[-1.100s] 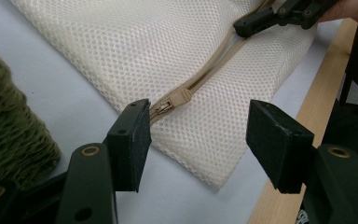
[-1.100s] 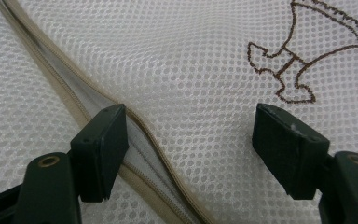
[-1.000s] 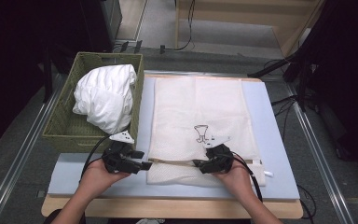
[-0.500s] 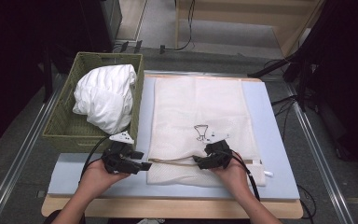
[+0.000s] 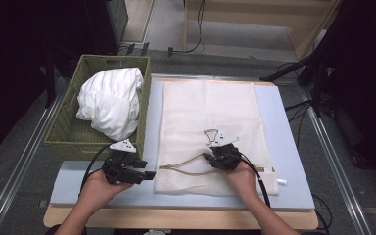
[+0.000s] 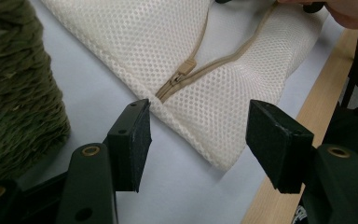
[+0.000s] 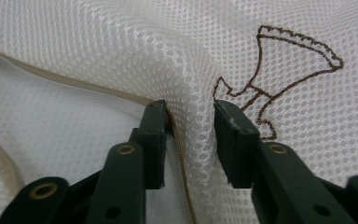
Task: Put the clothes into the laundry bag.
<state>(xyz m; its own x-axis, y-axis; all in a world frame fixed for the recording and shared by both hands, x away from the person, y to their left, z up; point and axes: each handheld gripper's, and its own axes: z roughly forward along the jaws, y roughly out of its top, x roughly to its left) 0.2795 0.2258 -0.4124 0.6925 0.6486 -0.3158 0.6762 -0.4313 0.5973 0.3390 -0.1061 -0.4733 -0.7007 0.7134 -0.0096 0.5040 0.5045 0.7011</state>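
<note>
Two jobs now: your right gripper pinches the mesh bag's upper layer; your spread-jawed left gripper should clamp the lower edge and widen the mouth.

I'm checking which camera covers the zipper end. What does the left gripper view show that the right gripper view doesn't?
Left gripper view: the zipper pull at the closed end, the green basket, and the left hand-held gripper open above the bag's corner. Right gripper view: the brown embroidered motif and the right hand-held gripper pinching a mesh fold. Both: the cream mesh bag and its zipper tape.
</note>
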